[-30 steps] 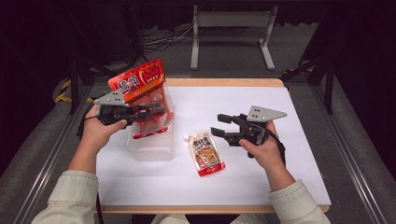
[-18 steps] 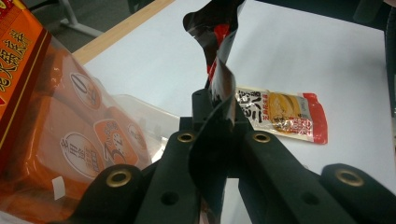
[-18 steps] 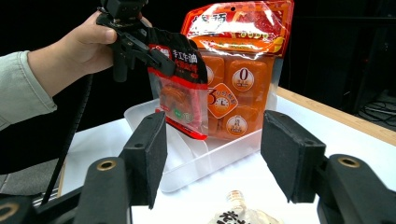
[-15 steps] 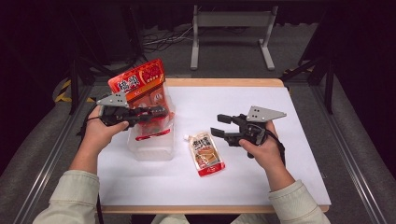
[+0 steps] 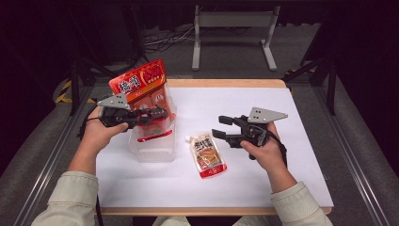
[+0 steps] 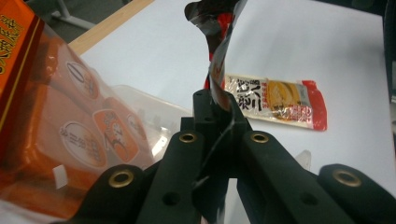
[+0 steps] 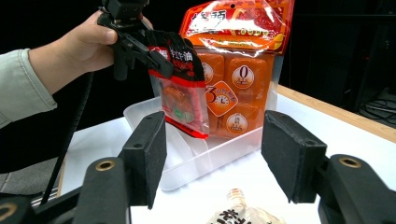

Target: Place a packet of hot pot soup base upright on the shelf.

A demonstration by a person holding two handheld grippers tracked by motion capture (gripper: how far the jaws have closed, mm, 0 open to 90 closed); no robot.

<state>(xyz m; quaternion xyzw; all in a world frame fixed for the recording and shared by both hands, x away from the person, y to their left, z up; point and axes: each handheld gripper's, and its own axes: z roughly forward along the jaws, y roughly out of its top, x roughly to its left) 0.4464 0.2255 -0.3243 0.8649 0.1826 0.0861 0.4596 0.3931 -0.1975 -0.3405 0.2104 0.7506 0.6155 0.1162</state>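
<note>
My left gripper (image 5: 160, 113) is shut on the top edge of a small red sauce pouch (image 7: 180, 88), which hangs over a clear plastic container (image 5: 153, 148). In the left gripper view the jaws (image 6: 217, 100) pinch the pouch's thin edge (image 6: 219, 70). A large orange snack bag (image 5: 141, 84) stands upright in the container's far end. A second, beige-and-red spouted pouch (image 5: 208, 155) lies flat on the white table. My right gripper (image 5: 221, 127) hovers just right of that pouch, open with nothing between its pads (image 7: 289, 158), pointing toward the container (image 7: 210, 154).
The white mat (image 5: 282, 179) covers a wooden table whose far edge (image 5: 226, 83) shows beyond it. A metal stand (image 5: 233, 28) is on the floor behind the table. Dark rails run along both sides.
</note>
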